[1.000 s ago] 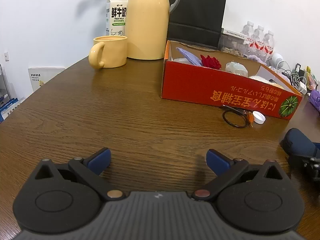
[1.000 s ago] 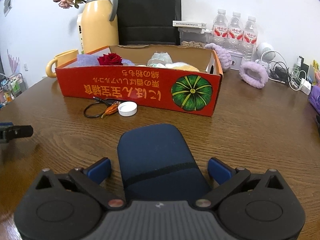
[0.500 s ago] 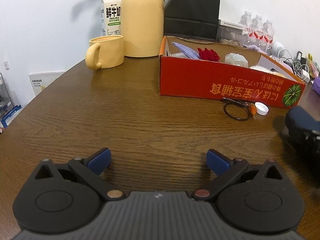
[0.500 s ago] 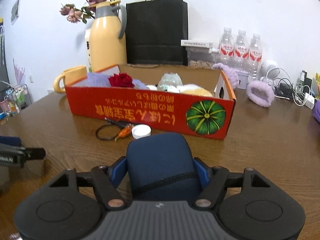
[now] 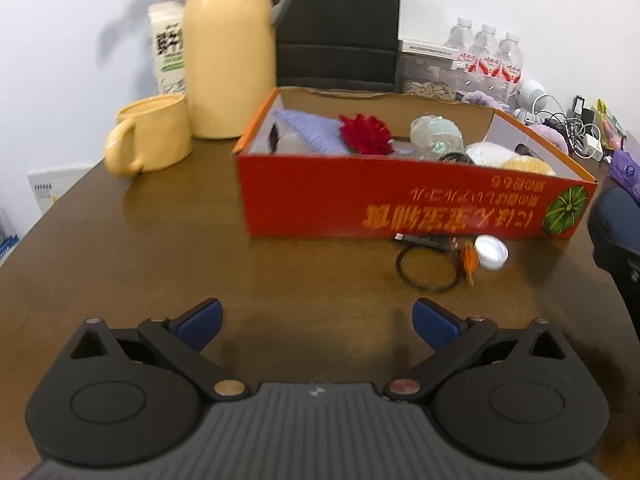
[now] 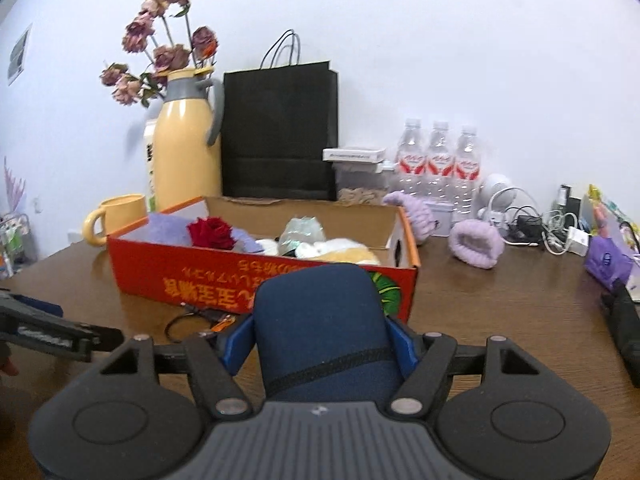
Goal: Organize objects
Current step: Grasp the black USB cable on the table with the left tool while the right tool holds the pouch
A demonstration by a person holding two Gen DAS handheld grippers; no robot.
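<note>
Right gripper (image 6: 322, 346) fingers just closed, clamped on navy case (image 6: 320, 320), beside red box (image 6: 224, 272). Left gripper (image 5: 316, 320) fingers wide apart, empty, above surface (image 5: 160, 248).

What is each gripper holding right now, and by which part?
The right gripper is clamped on a dark blue fabric-covered case, its pads on the two long sides near the closer end. The left gripper is open and holds nothing.
</note>
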